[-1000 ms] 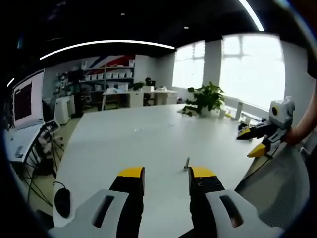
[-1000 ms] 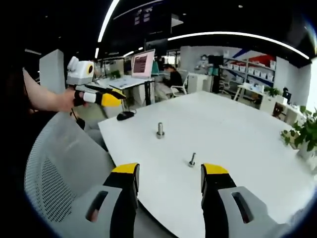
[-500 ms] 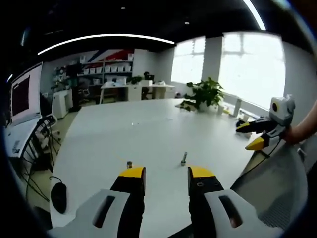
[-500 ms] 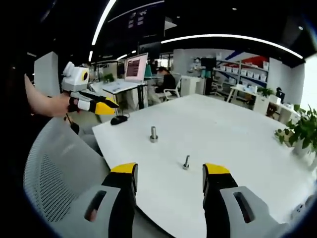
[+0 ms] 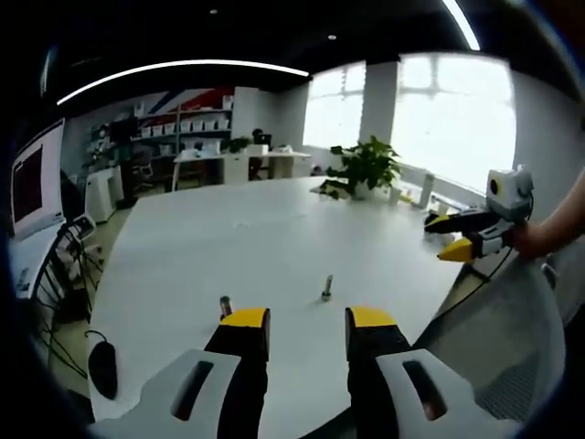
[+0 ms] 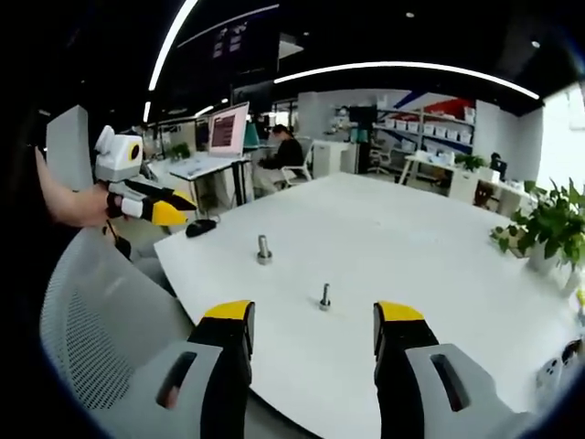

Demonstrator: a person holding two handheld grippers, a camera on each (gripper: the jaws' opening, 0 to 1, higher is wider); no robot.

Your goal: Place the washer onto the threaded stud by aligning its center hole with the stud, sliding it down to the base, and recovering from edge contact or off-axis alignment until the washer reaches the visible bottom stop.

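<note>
Two upright metal studs stand on the white table (image 6: 411,238). The thin threaded stud (image 5: 326,287) (image 6: 324,295) is nearer the table's edge. A thicker stud (image 5: 225,305) (image 6: 264,249) stands a little apart from it. My left gripper (image 5: 306,320) is open, nothing between its yellow-tipped jaws, and hangs short of both studs; it appears again as the left gripper (image 6: 151,208) held by a hand. My right gripper (image 6: 313,313) is open and holds nothing, just before the thin stud; from the other side the right gripper (image 5: 457,238) has its jaws spread.
A grey mesh chair (image 6: 82,320) (image 5: 512,357) sits between the grippers at the table's edge. A black mouse (image 6: 196,228) (image 5: 101,369) lies near the corner. Potted plants (image 5: 366,165) stand at the far side by the windows. Desks and monitors (image 6: 228,128) lie beyond.
Both views have drawn back and tilted, so the studs look smaller and farther from the jaws. The studs have stayed put. Both grippers remain open.
</note>
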